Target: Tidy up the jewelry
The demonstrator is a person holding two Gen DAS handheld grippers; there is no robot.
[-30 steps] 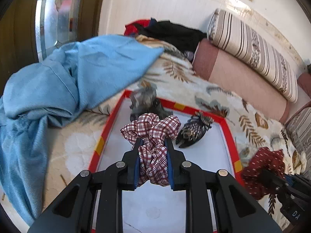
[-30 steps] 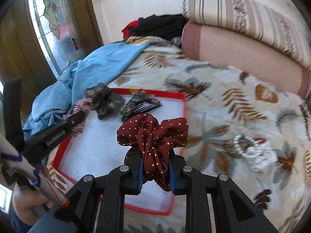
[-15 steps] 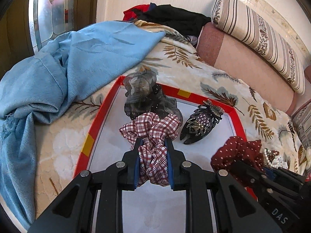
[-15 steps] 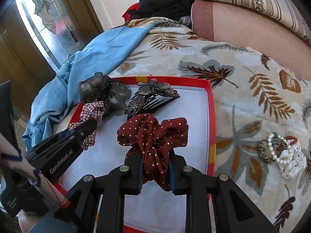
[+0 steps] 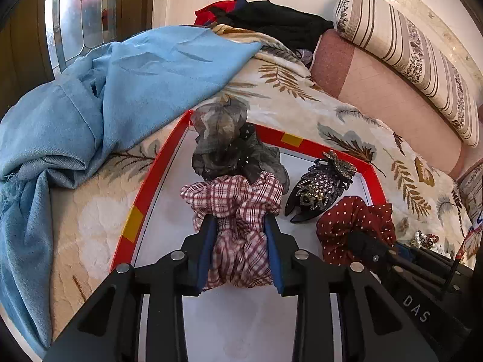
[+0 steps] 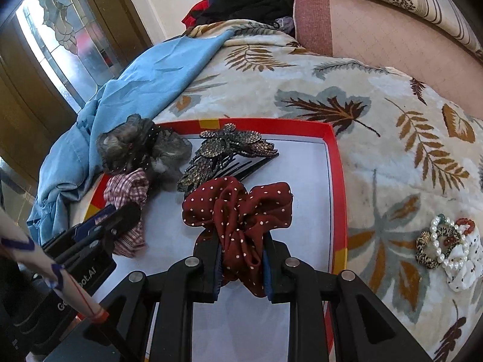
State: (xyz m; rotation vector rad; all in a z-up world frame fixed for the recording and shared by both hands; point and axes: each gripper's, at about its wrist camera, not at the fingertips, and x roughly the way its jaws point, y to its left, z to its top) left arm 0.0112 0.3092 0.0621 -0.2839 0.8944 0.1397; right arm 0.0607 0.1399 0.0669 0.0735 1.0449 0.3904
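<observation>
A white tray with a red rim lies on the bed. My left gripper is shut on a red-and-white plaid scrunchie, low over the tray's left part. My right gripper is shut on a dark red polka-dot scrunchie, low over the tray's middle. A grey sheer scrunchie and a dark jewelled hair claw lie at the tray's far side.
A pile of bead bracelets and a white scrunchie lies on the leaf-print bedspread right of the tray. A blue cloth is heaped left of it. Bolsters and dark clothes lie behind.
Both grippers have moved forward and down over the tray with their scrunchies. The plaid scrunchie now lies against the grey one, the polka-dot one just in front of the hair claw.
</observation>
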